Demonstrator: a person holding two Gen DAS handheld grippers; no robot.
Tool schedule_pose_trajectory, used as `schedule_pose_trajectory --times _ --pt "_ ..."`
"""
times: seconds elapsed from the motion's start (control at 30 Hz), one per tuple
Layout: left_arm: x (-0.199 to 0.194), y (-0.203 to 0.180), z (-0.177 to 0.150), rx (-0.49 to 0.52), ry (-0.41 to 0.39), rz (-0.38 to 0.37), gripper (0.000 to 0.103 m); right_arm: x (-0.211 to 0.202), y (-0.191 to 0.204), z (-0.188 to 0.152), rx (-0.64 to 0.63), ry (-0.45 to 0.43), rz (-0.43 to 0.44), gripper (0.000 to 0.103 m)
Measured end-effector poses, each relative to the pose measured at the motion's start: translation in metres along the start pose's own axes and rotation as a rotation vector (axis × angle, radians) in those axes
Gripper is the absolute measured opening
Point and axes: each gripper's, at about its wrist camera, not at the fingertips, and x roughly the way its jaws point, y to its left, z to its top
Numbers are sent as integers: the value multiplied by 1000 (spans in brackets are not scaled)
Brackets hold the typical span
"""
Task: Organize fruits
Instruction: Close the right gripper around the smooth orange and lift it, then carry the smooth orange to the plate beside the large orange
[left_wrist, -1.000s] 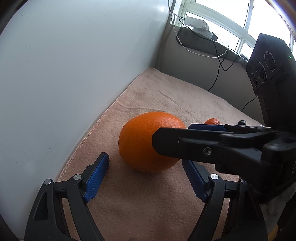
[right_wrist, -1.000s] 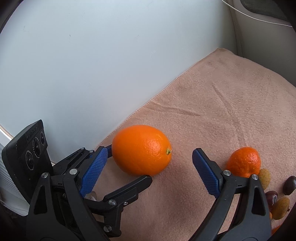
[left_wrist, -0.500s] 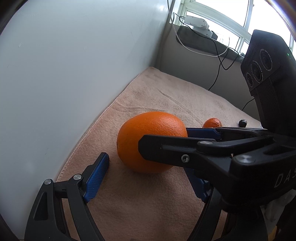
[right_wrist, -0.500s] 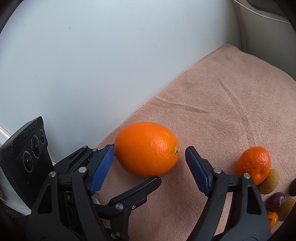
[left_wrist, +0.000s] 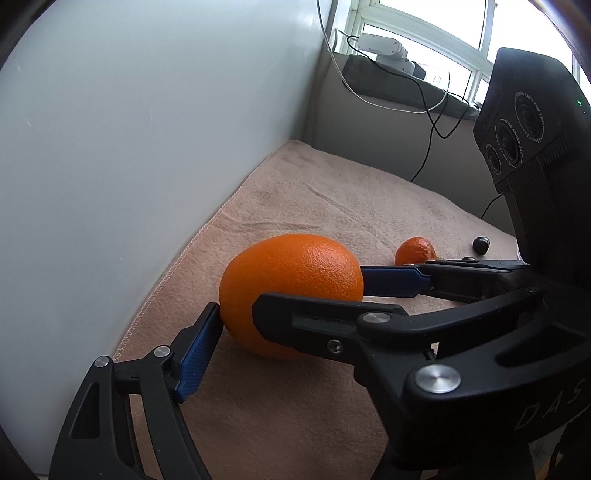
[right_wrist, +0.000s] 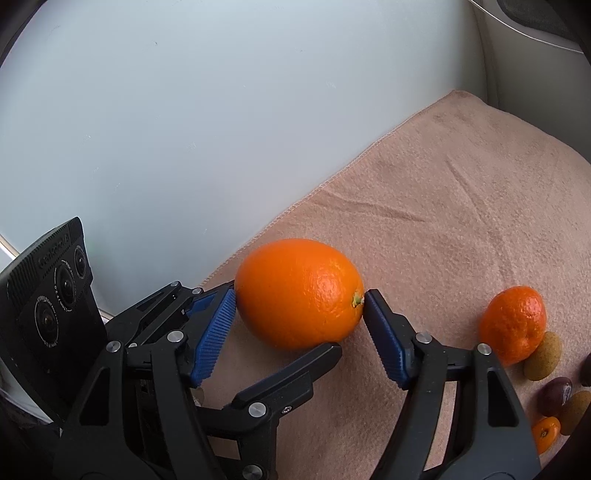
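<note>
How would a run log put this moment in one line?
left claw: closing, large orange between | right claw: closing, pads touching large orange | small orange: on towel

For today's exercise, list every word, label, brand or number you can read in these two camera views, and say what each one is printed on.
"DAS": pale letters on the black body of the right hand-held gripper, cut off at the edge of the left wrist view.
Small print ringing the camera module's lenses: too small to read.
Raised word on the other camera module: too blurred to read.
The large orange carries no label.
</note>
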Motion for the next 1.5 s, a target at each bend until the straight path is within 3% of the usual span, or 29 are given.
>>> schedule_pose_trajectory --times 0.23,0.67,1.07,1.5 --pt "-12 -10 -3 11 -20 -8 75 -16 -2 -10 9 -24 -7 74" --pt "-46 -63 0 80 -82 -77 75 -94 2 -31 39 -123 -70 74" --pt "-62 -145 -2 179 -95 -213 75 -189 -22 -79 154 -245 -158 74" --pt "-50 -238 -12 296 -41 -363 75 -277 -64 -136 287 -319 -270 74"
